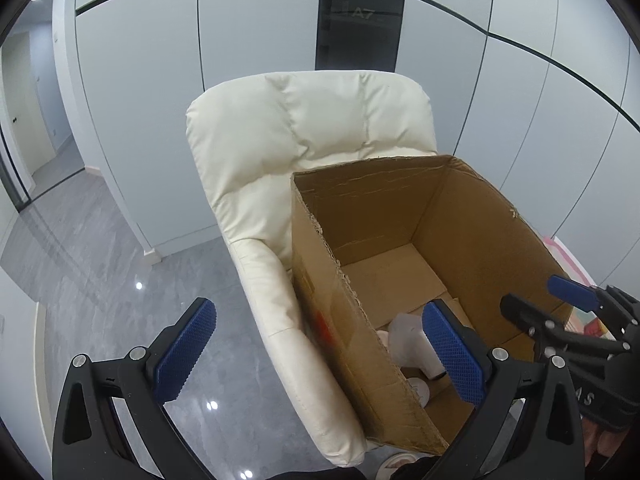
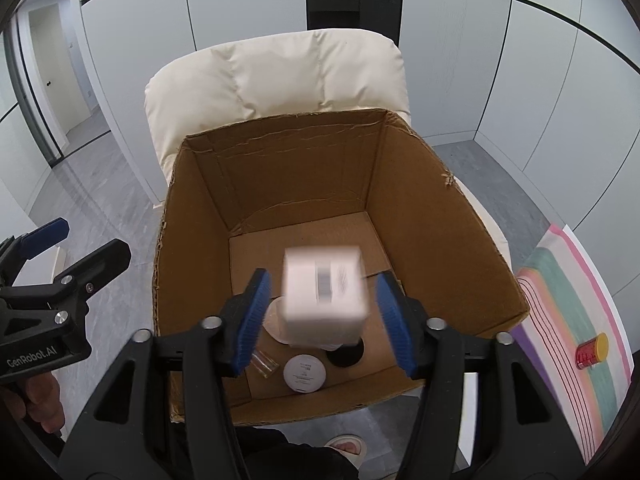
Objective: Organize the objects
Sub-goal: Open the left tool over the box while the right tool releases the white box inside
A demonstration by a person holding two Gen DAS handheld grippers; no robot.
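An open cardboard box [image 2: 420,208] stands on a cream armchair [image 2: 276,76]. My right gripper [image 2: 324,312] is open above the box. A white carton with a barcode [image 2: 324,288] is between its blue pads [image 2: 254,320], blurred and touching neither, over the box interior. On the box floor lie a round white lid [image 2: 305,372], a black round thing [image 2: 345,354], a small clear jar [image 2: 265,364] and a pale object [image 2: 274,318]. My left gripper [image 1: 320,352] is open and empty over the box's left wall [image 1: 344,332]; a white object [image 1: 412,344] shows inside.
A striped colourful mat [image 2: 568,320] lies on the right with a red jar with a yellow lid [image 2: 592,350] on it. Grey tiled floor [image 1: 100,264] is to the left. White wall panels stand behind the chair. A slippered foot [image 2: 346,448] is below the box.
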